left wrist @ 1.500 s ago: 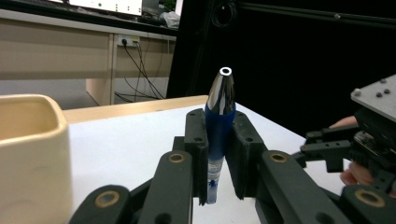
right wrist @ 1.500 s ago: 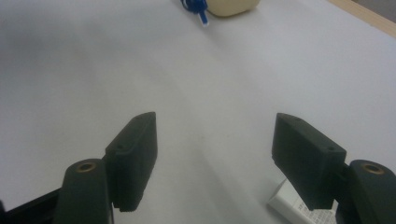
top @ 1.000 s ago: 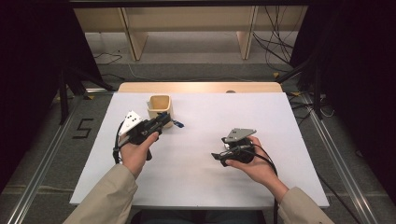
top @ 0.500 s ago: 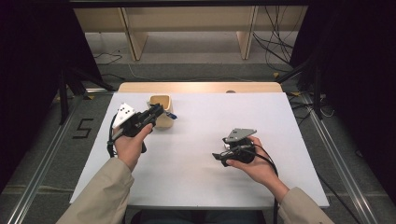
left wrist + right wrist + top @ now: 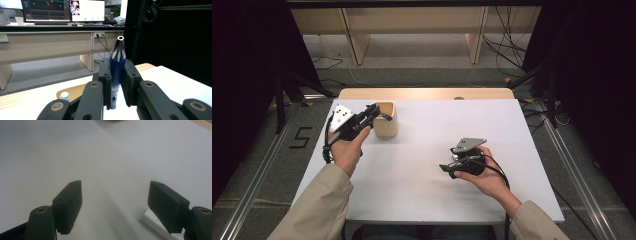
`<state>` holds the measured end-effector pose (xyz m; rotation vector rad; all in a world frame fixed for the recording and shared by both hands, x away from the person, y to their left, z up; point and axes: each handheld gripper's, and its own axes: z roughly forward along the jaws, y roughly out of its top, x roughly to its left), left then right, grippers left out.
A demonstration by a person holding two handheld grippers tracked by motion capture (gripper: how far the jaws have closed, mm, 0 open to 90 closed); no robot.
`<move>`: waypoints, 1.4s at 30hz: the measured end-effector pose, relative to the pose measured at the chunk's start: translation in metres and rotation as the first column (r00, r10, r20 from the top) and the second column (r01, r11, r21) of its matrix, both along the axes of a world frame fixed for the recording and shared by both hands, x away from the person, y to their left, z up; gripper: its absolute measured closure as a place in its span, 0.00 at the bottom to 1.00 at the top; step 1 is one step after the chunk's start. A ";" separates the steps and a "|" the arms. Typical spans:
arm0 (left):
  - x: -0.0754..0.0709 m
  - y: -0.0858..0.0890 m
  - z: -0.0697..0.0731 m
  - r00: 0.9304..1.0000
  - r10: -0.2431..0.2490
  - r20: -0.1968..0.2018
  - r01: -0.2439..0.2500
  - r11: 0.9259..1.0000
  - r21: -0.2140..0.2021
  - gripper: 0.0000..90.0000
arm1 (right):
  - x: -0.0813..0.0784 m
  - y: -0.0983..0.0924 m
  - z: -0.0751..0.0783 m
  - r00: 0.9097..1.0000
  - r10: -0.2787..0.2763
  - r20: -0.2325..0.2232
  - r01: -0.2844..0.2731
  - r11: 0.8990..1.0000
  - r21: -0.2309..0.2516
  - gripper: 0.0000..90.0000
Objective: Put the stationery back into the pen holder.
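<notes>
Pen in the grip, folks: the left hand-held gripper [image 5: 117, 82] has its two black jaws pinched on a blue marker pen with a shiny silver cone tip [image 5: 117, 62], and in the left gripper view that pen stands up between the pads, the open tip pointing away from the camera. From the high view the left hand-held gripper [image 5: 373, 113] hangs above the tabletop's far left part, the pen's front end [image 5: 385, 116] poking out over the rim of a small light wooden square cup [image 5: 387, 125]. That cup stands on the white tabletop [image 5: 427, 200] near its back edge. Down in the left gripper view, a little white cap-like thing [image 5: 64, 95] sits inside the wooden cup's rim [image 5: 75, 90]; what it is I cannot tell.

Over on the other side, the right hand-held gripper [image 5: 445, 168] lies low over the tabletop, well apart from the cup, its grey three-cornered plate on top and the person's hand wrapped round it from behind. In the right gripper view its jaws are spread wide with nothing between them, just bare white tabletop [image 5: 100, 157]. A white flat object with small print [image 5: 160, 225] peeks out under the jaw at the right of that view, partly hidden by it
</notes>
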<state>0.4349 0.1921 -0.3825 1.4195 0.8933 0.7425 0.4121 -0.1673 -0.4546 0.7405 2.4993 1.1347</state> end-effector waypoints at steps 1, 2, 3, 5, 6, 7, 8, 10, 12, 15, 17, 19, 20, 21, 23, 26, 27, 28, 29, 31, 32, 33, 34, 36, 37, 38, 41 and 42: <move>0.001 0.000 0.000 1.000 0.005 0.002 -0.005 1.000 0.004 0.88 | 0.000 0.000 0.000 1.000 -0.002 -0.001 0.002 1.000 0.002 0.32; 0.001 0.000 0.000 1.000 0.014 0.004 -0.014 1.000 0.009 0.88 | 0.000 0.000 0.000 1.000 -0.002 0.000 0.002 1.000 0.002 0.32; 0.002 0.001 0.001 1.000 0.021 0.005 -0.021 1.000 0.016 0.88 | 0.000 0.000 0.000 1.000 -0.001 0.001 0.001 1.000 0.001 0.32; 0.003 0.001 0.001 0.999 0.036 0.009 -0.036 0.999 0.029 0.88 | 0.000 0.000 0.000 1.000 -0.001 0.001 0.001 1.000 0.001 0.32; 0.003 0.001 0.001 0.999 0.044 0.012 -0.045 0.998 0.034 0.88 | 0.000 0.000 0.000 1.000 -0.002 0.001 0.002 1.000 0.001 0.32; 0.004 0.002 0.002 0.999 0.050 0.014 -0.051 0.998 0.043 0.88 | 0.000 0.000 0.000 1.000 -0.001 0.001 0.001 1.000 0.002 0.32; 0.004 0.002 0.002 0.998 0.059 0.017 -0.060 0.997 0.055 0.88 | 0.000 0.000 0.000 1.000 0.000 0.001 0.000 1.000 0.001 0.32; 0.005 0.001 0.002 0.997 0.073 0.020 -0.074 0.995 0.072 0.88 | 0.000 0.000 0.000 1.000 0.000 0.000 0.000 1.000 0.001 0.32; 0.007 0.001 0.001 0.996 0.082 0.026 -0.084 0.992 0.090 0.88 | 0.000 0.000 0.000 1.000 0.001 0.000 -0.001 1.000 0.001 0.32; 0.008 0.000 0.000 0.995 0.092 0.029 -0.094 0.988 0.119 0.88 | 0.000 0.000 0.000 1.000 0.001 0.000 -0.001 1.000 0.001 0.32; 0.009 0.000 -0.001 0.995 0.095 0.030 -0.098 0.987 0.130 0.88 | 0.000 0.000 0.000 1.000 -0.002 0.002 0.002 1.000 0.004 0.32; 0.010 0.000 -0.001 0.995 0.099 0.032 -0.102 0.986 0.134 0.88 | 0.000 0.000 0.000 1.000 -0.001 0.002 0.001 1.000 0.004 0.32; 0.010 0.000 -0.001 0.994 0.101 0.031 -0.104 0.985 0.137 0.88 | 0.000 0.000 0.000 1.000 -0.001 0.002 0.001 1.000 0.005 0.32; 0.011 0.000 -0.002 0.994 0.105 0.032 -0.108 0.984 0.140 0.88 | 0.000 0.000 0.000 1.000 0.000 0.002 0.000 1.000 0.005 0.31; 0.012 0.000 -0.003 0.994 0.107 0.031 -0.111 0.983 0.149 0.88 | 0.000 0.000 0.000 1.000 0.001 0.001 -0.001 1.000 0.004 0.31; 0.015 -0.001 -0.004 0.993 0.112 0.031 -0.115 0.980 0.163 0.88 | 0.000 0.000 0.000 1.000 0.004 0.001 -0.004 1.000 0.002 0.31; 0.015 -0.002 -0.004 0.993 0.113 0.029 -0.116 0.979 0.166 0.88 | 0.000 0.000 0.000 1.000 0.003 0.002 -0.003 1.000 0.002 0.31; 0.016 -0.002 -0.005 0.993 0.112 0.028 -0.115 0.979 0.170 0.88 | 0.000 0.000 0.000 1.000 0.001 0.001 -0.001 1.000 0.004 0.31; 0.016 -0.002 -0.005 0.993 0.113 0.028 -0.116 0.978 0.175 0.88 | 0.000 0.000 0.000 1.000 0.002 0.001 -0.002 1.000 0.005 0.31; 0.018 -0.003 -0.006 0.993 0.115 0.026 -0.118 0.976 0.184 0.88 | 0.000 0.000 0.000 1.000 0.001 0.001 -0.001 1.000 0.004 0.31; 0.018 -0.003 -0.006 0.993 0.115 0.025 -0.118 0.975 0.187 0.88 | 0.000 0.000 0.000 1.000 0.002 0.001 -0.002 1.000 0.004 0.31; 0.019 -0.004 -0.007 0.993 0.118 0.024 -0.120 0.974 0.190 0.88 | 0.000 0.000 0.000 1.000 0.002 0.001 -0.002 1.000 0.004 0.31; 0.019 -0.004 -0.007 0.993 0.120 0.024 -0.122 0.973 0.194 0.88 | 0.000 0.000 0.000 1.000 0.002 0.001 -0.002 1.000 0.004 0.31; 0.020 -0.004 -0.008 0.992 0.123 0.023 -0.126 0.972 0.200 0.88 | 0.000 0.000 0.000 1.000 0.003 0.001 -0.003 1.000 0.004 0.31; 0.021 -0.004 -0.008 0.992 0.125 0.021 -0.126 0.971 0.205 0.88 | 0.000 0.000 0.000 1.000 0.003 0.001 -0.003 1.000 0.004 0.31; 0.021 -0.004 -0.008 0.992 0.125 0.021 -0.126 0.969 0.211 0.88 | 0.000 0.000 0.000 1.000 0.003 0.001 -0.003 1.000 0.003 0.31; 0.022 -0.004 -0.010 0.991 0.129 0.019 -0.130 0.966 0.226 0.88 | 0.000 0.000 0.000 1.000 0.003 0.000 -0.003 1.000 0.003 0.31; 0.023 -0.004 -0.010 0.991 0.131 0.017 -0.131 0.965 0.226 0.88 | 0.000 0.000 0.000 1.000 0.004 0.000 -0.004 1.000 0.002 0.31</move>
